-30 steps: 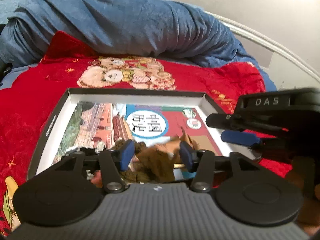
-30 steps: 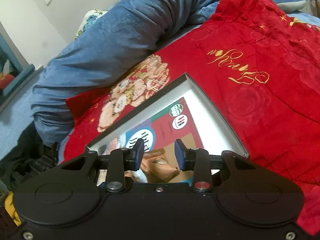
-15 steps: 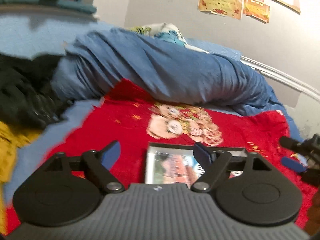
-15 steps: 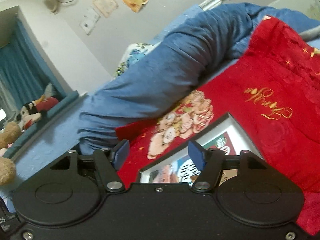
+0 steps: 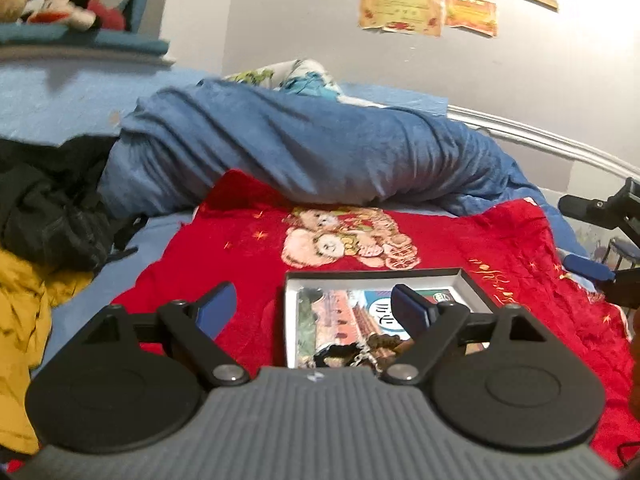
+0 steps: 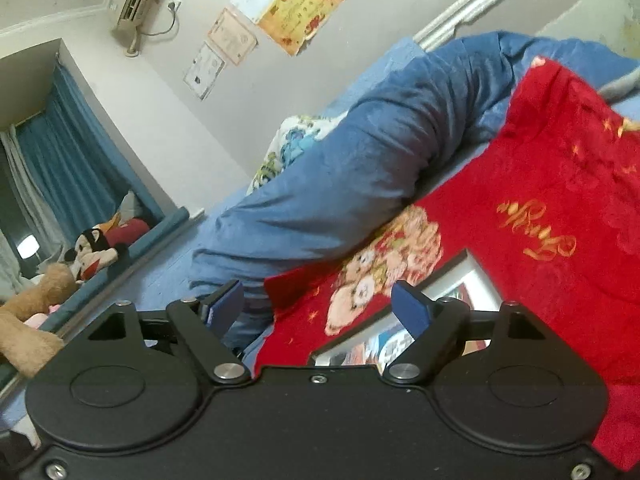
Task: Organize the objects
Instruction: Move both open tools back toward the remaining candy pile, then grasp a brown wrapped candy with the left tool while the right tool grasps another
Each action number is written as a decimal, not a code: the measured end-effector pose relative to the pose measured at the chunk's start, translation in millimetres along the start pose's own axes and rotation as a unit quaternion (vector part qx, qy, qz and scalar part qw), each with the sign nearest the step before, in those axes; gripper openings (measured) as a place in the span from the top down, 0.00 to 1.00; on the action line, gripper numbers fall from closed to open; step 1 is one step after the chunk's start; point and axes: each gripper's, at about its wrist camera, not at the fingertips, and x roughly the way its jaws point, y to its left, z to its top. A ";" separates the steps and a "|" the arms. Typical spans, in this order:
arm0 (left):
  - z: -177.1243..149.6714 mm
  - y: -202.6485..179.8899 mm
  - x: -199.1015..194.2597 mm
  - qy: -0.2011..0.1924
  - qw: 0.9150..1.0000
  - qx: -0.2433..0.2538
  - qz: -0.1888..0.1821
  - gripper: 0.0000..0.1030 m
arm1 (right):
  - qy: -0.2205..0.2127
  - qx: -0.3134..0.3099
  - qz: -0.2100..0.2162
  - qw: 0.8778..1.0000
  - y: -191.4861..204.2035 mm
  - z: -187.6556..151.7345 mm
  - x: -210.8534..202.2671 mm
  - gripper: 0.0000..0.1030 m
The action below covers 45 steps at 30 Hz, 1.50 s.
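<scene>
A: Left gripper (image 5: 314, 306)?
B: Spread wide, nothing between the blue pads (image 5: 218, 304). Raised above the red blanket (image 5: 240, 248), well clear of the box.

A: Right gripper (image 6: 318, 302)?
B: Also spread wide, holding nothing. Tilted view, aimed over the blanket's far side. Visible too at the right edge of the left camera.

A: Box?
B: Shallow tray-like box (image 5: 376, 276), dark outside, white walls, flat on the red blanket, near and right of centre. Printed picture sheet lining the bottom. Only its far corner showing in the right camera (image 6: 460, 276).

A: Contents?
B: Small brown and dark items (image 5: 360, 354) at the near edge of the box, partly hidden behind the left gripper body. Can't tell what exactly.

A: Surroundings?
B: Rolled blue quilt (image 5: 300, 156) at the far side of the blanket. Dark clothes (image 5: 44, 208) and yellow fabric (image 5: 20, 320) to the left. Plush toys (image 6: 92, 256) on the far ledge, certificates (image 5: 400, 8) on the wall.
</scene>
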 end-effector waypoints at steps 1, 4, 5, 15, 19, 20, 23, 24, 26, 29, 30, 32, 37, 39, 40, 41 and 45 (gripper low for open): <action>-2.3 -3.7 0.7 -0.002 1.000 0.003 0.000 0.12 | 0.007 0.012 0.006 1.000 -4.0 -0.9 -0.4 0.20; -11.9 -8.5 8.6 0.004 1.000 0.003 0.004 0.12 | 0.015 0.046 0.011 0.999 -15.2 -2.0 1.8 0.20; -14.9 -8.1 13.3 0.011 1.000 0.004 -0.001 0.12 | 0.018 0.049 0.011 0.999 -17.5 -1.9 4.1 0.21; -50.7 -13.4 55.1 0.102 0.995 -0.016 -0.009 0.12 | 0.110 0.002 0.005 0.994 -2.7 -37.4 57.6 0.25; -62.1 -18.3 64.7 0.121 0.993 0.004 -0.008 0.15 | 0.155 -0.020 -0.010 0.988 7.8 -58.3 92.9 0.26; -64.7 -19.3 67.0 0.127 0.992 0.004 -0.008 0.19 | 0.164 -0.019 -0.011 0.986 8.4 -63.3 99.3 0.28; -71.2 -22.0 81.5 0.151 0.988 0.008 0.001 0.28 | 0.200 -0.001 -0.014 0.980 4.1 -77.0 114.1 0.33; -73.5 -22.9 85.2 0.158 0.987 0.009 0.005 0.29 | 0.211 0.002 -0.017 0.977 2.1 -81.6 116.3 0.34; -77.9 -23.5 92.5 0.174 0.985 0.014 0.006 0.33 | 0.235 0.004 -0.026 0.972 -0.9 -88.3 120.1 0.34; -82.0 -24.1 99.1 0.187 0.982 0.014 0.004 0.38 | 0.262 0.003 -0.030 0.965 -3.5 -95.2 124.7 0.35; -83.1 -24.7 100.7 0.189 0.982 0.016 0.005 0.40 | 0.270 0.002 -0.033 0.962 -4.0 -97.7 127.0 0.37; -85.5 -25.8 105.4 0.198 0.980 0.022 0.015 0.58 | 0.282 0.005 -0.043 0.958 -6.2 -102.0 131.1 0.39; -87.3 -22.0 109.9 0.212 0.977 0.005 0.020 0.60 | 0.308 0.020 -0.062 0.949 -14.5 -111.7 138.0 0.40; -87.2 -21.4 110.1 0.214 0.977 0.001 0.021 0.60 | 0.315 0.016 -0.063 0.947 -14.4 -115.6 138.8 0.40; -87.3 -20.8 109.9 0.215 0.976 -0.002 0.021 0.60 | 0.318 0.010 -0.067 0.946 -13.4 -118.2 140.1 0.40; -87.1 -22.0 109.3 0.216 0.976 -0.003 0.022 0.61 | 0.320 0.003 -0.071 0.945 -12.1 -120.0 141.1 0.40; -85.9 -21.7 108.4 0.218 0.976 -0.001 0.025 0.63 | 0.328 -0.004 -0.078 0.942 -11.7 -126.8 146.0 0.40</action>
